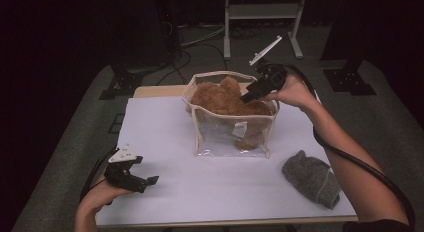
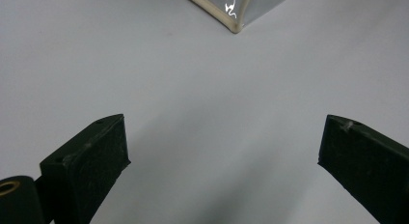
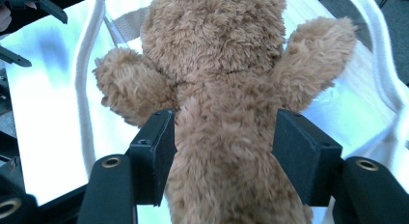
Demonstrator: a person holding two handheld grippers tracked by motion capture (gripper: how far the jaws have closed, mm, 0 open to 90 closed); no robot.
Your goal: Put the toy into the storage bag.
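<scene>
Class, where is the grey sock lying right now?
High view: the grey sock lies on the white table at its near right corner, right of the clear bag.

Left gripper (image 2: 224, 151): two black jaws set wide apart over bare white tabletop (image 2: 144, 64), nothing between them. Clear plastic bag (image 2: 236, 7), cream-piped corner, at the view's top edge.

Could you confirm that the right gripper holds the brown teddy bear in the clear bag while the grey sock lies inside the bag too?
Not quite: the grey sock lies on the white table outside the clear bag, as the high view shows. The right gripper does hold the teddy bear.
</scene>
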